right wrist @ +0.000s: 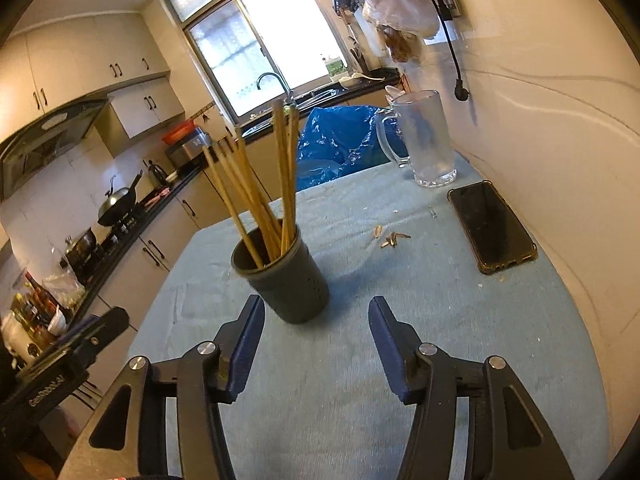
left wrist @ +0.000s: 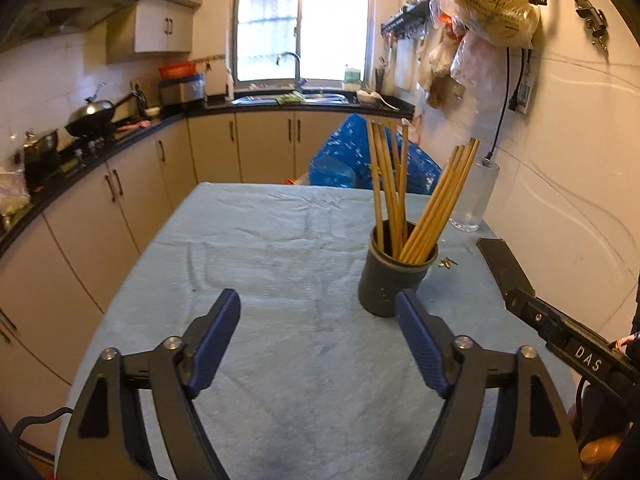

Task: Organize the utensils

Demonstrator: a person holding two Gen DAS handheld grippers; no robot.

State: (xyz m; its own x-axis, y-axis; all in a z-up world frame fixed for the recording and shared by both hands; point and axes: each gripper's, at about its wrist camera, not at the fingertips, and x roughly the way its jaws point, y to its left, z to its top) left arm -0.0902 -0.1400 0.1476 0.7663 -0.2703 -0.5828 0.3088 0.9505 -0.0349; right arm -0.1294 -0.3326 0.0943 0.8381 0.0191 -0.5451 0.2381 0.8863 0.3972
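Note:
A dark grey holder cup [left wrist: 390, 280] stands upright on the blue-grey tablecloth [left wrist: 280, 280], with several wooden chopsticks [left wrist: 436, 204] standing in it. My left gripper [left wrist: 318, 312] is open and empty, low over the cloth; the cup is just ahead of its right finger. In the right wrist view the cup [right wrist: 292, 280] with the chopsticks [right wrist: 256, 196] sits just ahead of my right gripper [right wrist: 316, 316], which is open and empty. The right gripper's body shows at the right edge of the left wrist view [left wrist: 560, 328].
A clear glass mug [right wrist: 428, 140] stands at the table's far right by the wall. A black phone [right wrist: 492, 224] lies right of the cup, small scraps [right wrist: 390, 238] near it. A blue plastic bag [right wrist: 340, 140] is beyond the table. Kitchen counters run along the left.

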